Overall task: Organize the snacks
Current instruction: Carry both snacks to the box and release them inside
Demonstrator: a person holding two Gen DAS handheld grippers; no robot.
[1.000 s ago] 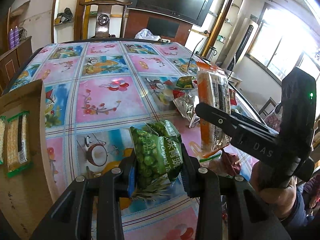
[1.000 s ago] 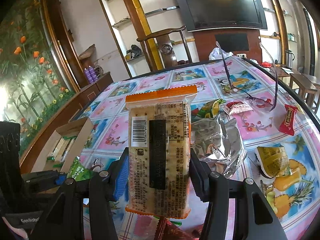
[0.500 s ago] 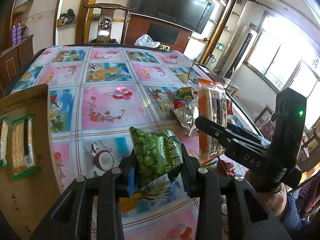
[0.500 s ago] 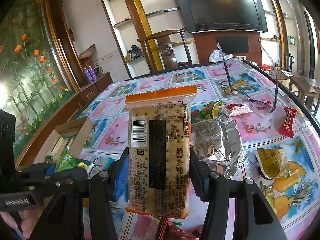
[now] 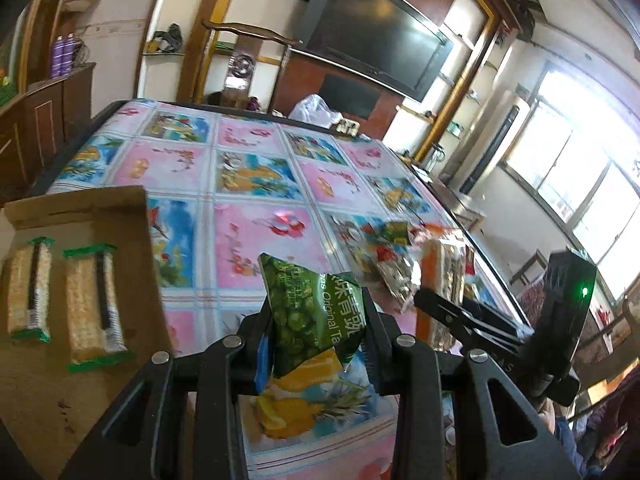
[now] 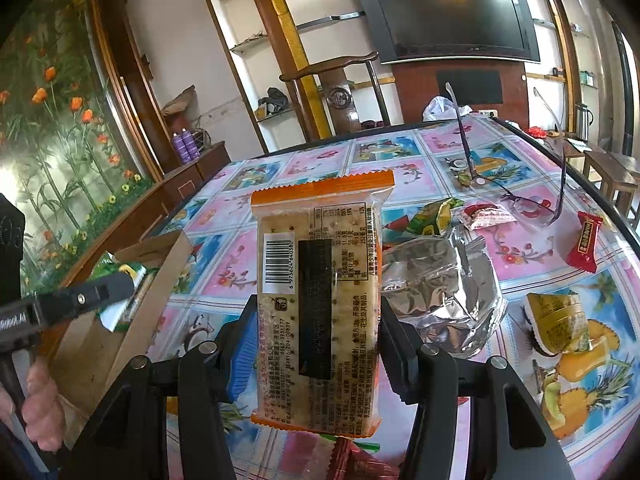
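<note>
My left gripper [image 5: 316, 332] is shut on a green bag of peas [image 5: 312, 316] and holds it above the table, just right of the cardboard box [image 5: 80, 216]. Two green-edged cracker packs [image 5: 94, 312] lie flat in the box. My right gripper [image 6: 316, 340] is shut on an orange-edged cracker pack [image 6: 320, 292], held upright above the table. In the right wrist view the left gripper [image 6: 116, 288] hangs over the box [image 6: 152, 280] with the green bag [image 6: 120, 270]. In the left wrist view the right gripper [image 5: 444, 300] shows with the orange pack [image 5: 444, 280].
Loose snacks lie on the right of the flowered tablecloth [image 6: 520, 248]: a silver foil bag [image 6: 444, 280], a small green-yellow pack [image 6: 434, 216], a red-white pack [image 6: 486, 214], a red pack [image 6: 584, 242], a yellow jelly cup [image 6: 556, 324]. Glasses [image 6: 520, 192] lie further back. A chair [image 6: 340, 92] stands behind the table.
My left gripper has moved left and tilted with the green bag, now closer to the box. My right gripper has held the orange pack almost still.
</note>
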